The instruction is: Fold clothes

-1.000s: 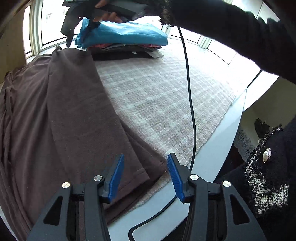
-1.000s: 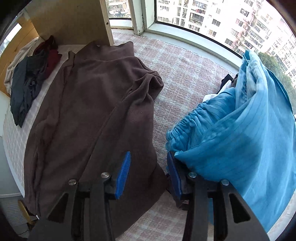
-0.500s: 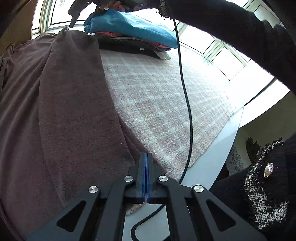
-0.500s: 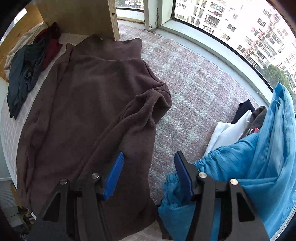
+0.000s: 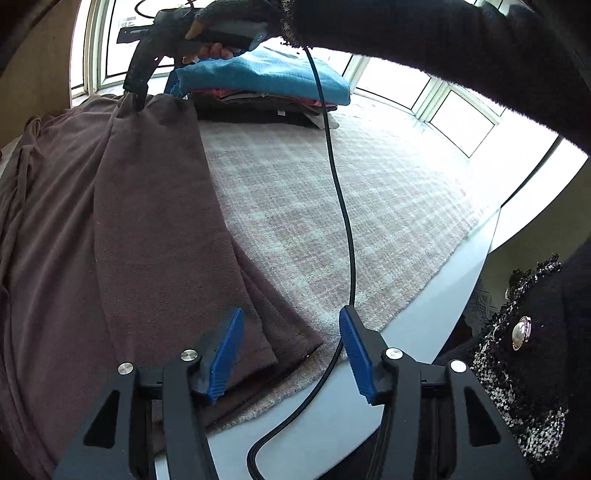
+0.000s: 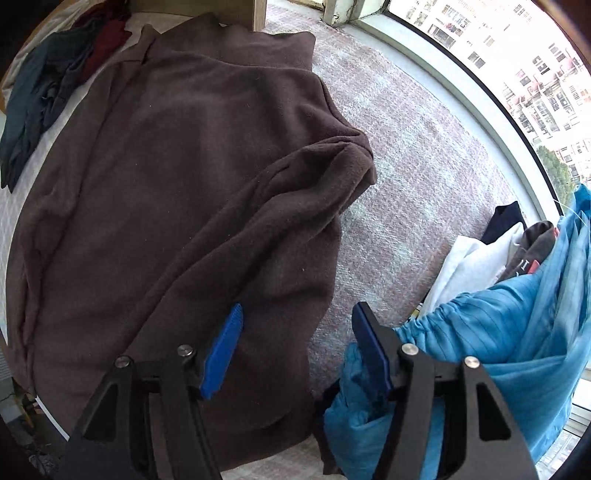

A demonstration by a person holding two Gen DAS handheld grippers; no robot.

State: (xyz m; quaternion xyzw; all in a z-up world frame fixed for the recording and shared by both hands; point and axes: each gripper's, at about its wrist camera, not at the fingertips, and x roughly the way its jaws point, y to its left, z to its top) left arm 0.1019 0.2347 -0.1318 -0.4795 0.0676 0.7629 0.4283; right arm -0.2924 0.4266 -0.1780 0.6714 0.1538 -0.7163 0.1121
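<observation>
The left gripper (image 5: 291, 350) hovers with its blue-padded jaws spread wide and empty over the near hem of a brown fleece garment (image 5: 147, 229), one pad above the folded edge of the cloth and the other above the checked blanket (image 5: 332, 192) beside it. A black cable (image 5: 343, 221) loops down between the jaws and trails onto the pale table edge (image 5: 436, 325). Across the spread, the person's right hand (image 5: 218, 33), in a dark fingerless glove and black sleeve, grips the handle of the right gripper (image 6: 295, 350), which reaches down toward the far corner of the same garment; that corner rises in a small peak at the tool's tip. The right wrist view shows those jaws standing apart with nothing between them, one pad over the brown fleece and the other pressed against the gathered edge of a blue striped garment (image 6: 498, 332). The brown garment lies flat across most of the blanket, one sleeve (image 6: 295, 184) folded over its body, bunched at the far end. The blue piece tops a stack of folded clothes (image 5: 258, 107) just beside the brown garment's far corner. A heap of dark grey and maroon clothes (image 6: 55, 74) lies well apart at the far side, near a wooden panel (image 6: 207, 9). Apartment blocks (image 6: 535, 92) show through the curved window.
</observation>
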